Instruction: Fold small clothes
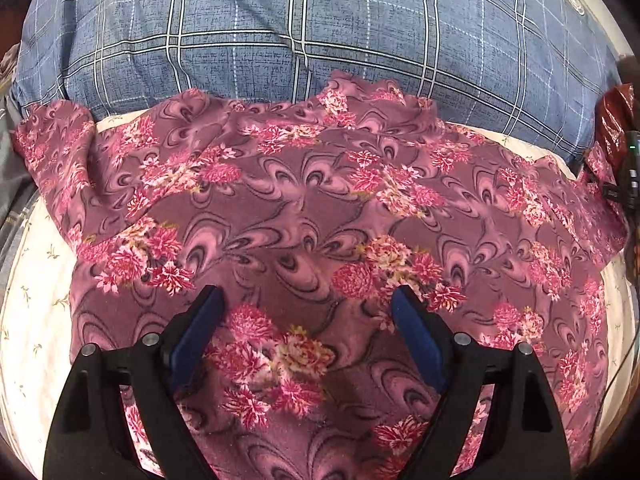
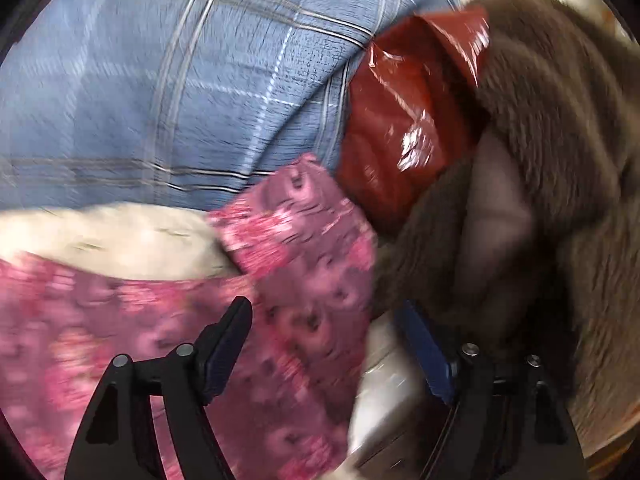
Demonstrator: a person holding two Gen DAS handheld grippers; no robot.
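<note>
A purple garment with pink flowers (image 1: 312, 216) lies spread flat on a cream bed sheet (image 1: 36, 312), its sleeves reaching left and right. My left gripper (image 1: 308, 300) is open and empty, hovering over the garment's lower middle. In the blurred right wrist view, the garment's right sleeve (image 2: 304, 236) lies ahead of my right gripper (image 2: 324, 312), which is open and empty just above the sleeve.
A blue plaid pillow (image 1: 304, 20) lies behind the garment and shows again in the right wrist view (image 2: 168, 92). A shiny red-brown plastic packet (image 2: 404, 128) and a brown furry fabric (image 2: 560, 160) sit at the right. A black device with a green light (image 1: 631, 168) is at the right edge.
</note>
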